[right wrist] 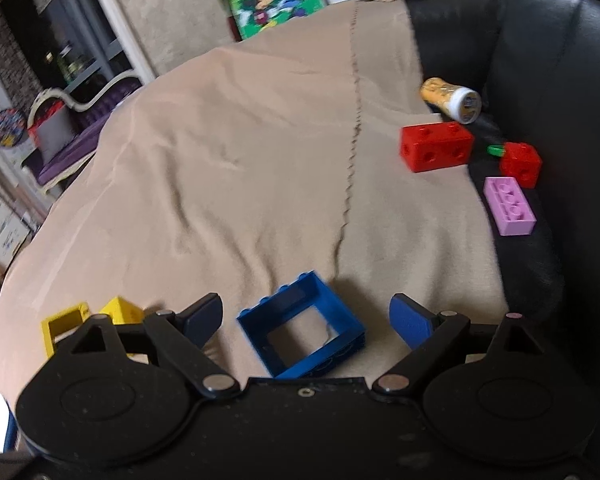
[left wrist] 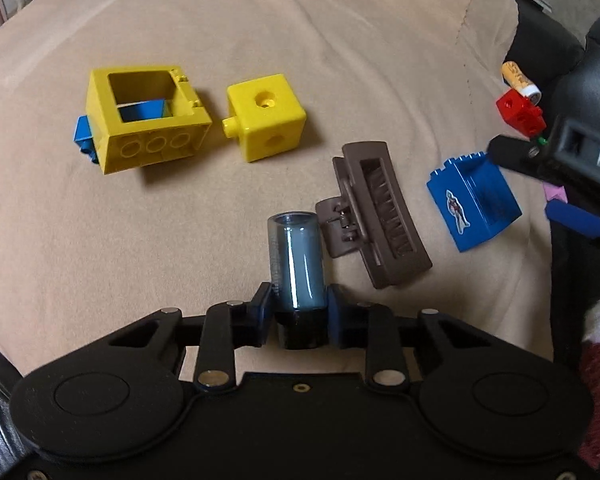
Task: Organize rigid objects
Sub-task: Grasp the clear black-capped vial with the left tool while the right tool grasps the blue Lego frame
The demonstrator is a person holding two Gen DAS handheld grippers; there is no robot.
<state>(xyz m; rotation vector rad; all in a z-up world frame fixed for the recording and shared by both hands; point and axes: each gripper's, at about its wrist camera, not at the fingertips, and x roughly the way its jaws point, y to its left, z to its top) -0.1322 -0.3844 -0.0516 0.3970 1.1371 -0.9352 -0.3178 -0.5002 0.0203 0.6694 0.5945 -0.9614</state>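
Observation:
My left gripper (left wrist: 299, 300) is shut on a clear blue-grey tube with a black cap (left wrist: 298, 256), held above the tan blanket (left wrist: 220, 220). Beyond it lie a brown hair claw clip (left wrist: 374, 216), a yellow cube (left wrist: 266, 116), a yellow hollow block (left wrist: 146, 116) with a blue piece behind it, and a blue hollow block (left wrist: 474, 204). My right gripper (right wrist: 306, 322) is open, its fingers on either side of the blue hollow block (right wrist: 304, 336), just above it. The right gripper also shows at the right edge of the left wrist view (left wrist: 540, 160).
On the black leather seat (right wrist: 540, 60) at the right lie a red long brick (right wrist: 436, 146), a red cube (right wrist: 520, 164), a pink brick (right wrist: 509, 206) and an orange bottle with a white cap (right wrist: 452, 98). The yellow blocks (right wrist: 66, 326) show at the left of the right wrist view.

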